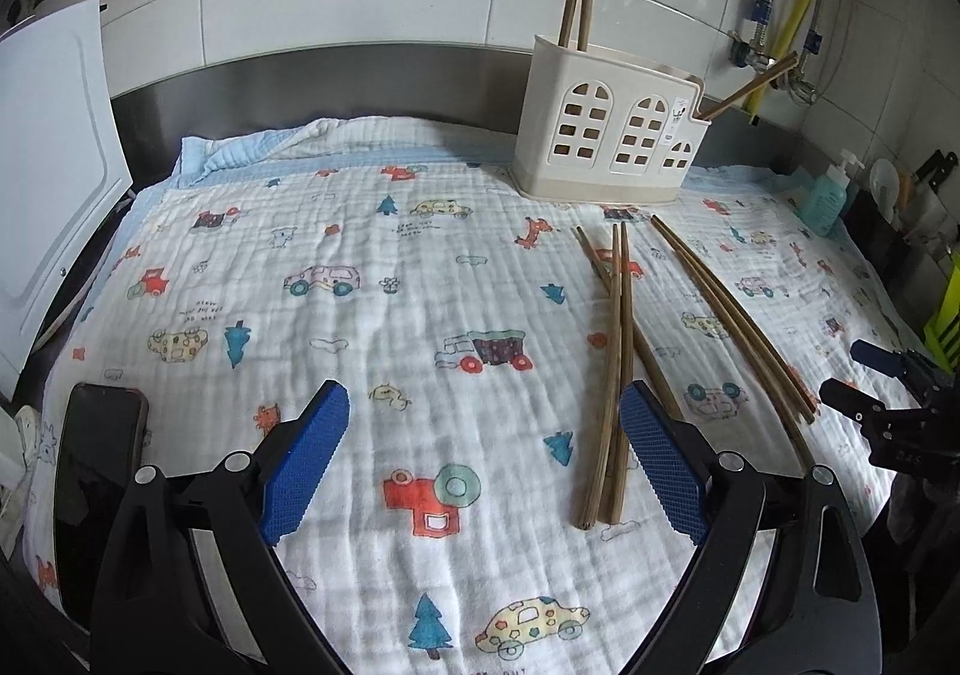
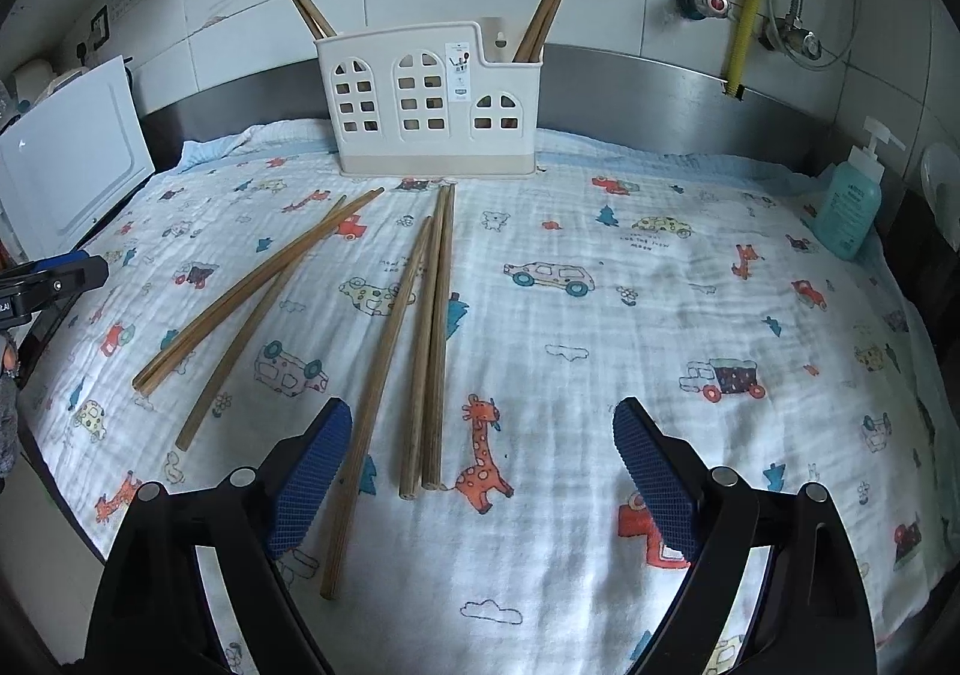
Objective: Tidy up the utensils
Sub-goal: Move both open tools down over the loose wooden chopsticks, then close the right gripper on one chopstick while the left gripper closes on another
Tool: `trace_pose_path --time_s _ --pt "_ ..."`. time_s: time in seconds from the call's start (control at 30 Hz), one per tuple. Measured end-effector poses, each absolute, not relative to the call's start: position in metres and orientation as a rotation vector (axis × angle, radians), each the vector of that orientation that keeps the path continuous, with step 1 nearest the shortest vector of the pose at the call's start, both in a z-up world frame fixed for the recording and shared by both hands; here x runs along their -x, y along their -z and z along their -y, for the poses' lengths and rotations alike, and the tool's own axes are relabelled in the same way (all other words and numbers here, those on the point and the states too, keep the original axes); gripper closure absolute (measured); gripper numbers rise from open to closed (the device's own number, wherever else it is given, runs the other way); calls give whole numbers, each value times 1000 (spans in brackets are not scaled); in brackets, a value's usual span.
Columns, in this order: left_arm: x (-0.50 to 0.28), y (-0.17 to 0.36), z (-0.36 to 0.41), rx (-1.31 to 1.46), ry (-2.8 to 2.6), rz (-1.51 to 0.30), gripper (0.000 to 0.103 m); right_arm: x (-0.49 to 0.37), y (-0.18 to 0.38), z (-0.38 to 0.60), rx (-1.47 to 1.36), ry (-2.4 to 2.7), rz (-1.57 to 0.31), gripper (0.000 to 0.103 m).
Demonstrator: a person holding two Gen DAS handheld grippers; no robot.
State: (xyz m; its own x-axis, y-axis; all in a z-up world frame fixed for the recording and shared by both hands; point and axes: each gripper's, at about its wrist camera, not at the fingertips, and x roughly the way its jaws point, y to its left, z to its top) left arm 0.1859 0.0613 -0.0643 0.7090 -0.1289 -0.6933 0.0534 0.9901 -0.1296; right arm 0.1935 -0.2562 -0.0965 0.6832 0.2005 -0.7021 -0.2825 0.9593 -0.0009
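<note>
Loose chopsticks (image 2: 429,339) scattered flat on the cloth-covered surface (image 2: 660,315), in front of the holder (image 2: 429,105), awaiting sorting. Left claw (image 1: 483,465) and right claw (image 2: 483,477) both wide, empty, poised for pickup.

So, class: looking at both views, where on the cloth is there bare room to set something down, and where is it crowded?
Free: the wide stretch of cloth between the loose chopsticks and the soap bottle, and the stretch between the white board and the holder. Crowded: directly in front of the holder, where the chopsticks lie.
</note>
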Motion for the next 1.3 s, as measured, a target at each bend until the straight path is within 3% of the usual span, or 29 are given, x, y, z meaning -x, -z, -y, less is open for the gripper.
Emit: trace_pose_path --time_s 0.3,0.97,1.3 --pt "-187 70 -61 102 95 -792 12 -206 103 257 99 -271 -799 29" --pt "-188 74 -53 76 138 -801 12 -221 115 243 111 -327 -848 85" --pt "-185 76 -35 15 190 -801 14 -221 121 233 163 -325 -857 92"
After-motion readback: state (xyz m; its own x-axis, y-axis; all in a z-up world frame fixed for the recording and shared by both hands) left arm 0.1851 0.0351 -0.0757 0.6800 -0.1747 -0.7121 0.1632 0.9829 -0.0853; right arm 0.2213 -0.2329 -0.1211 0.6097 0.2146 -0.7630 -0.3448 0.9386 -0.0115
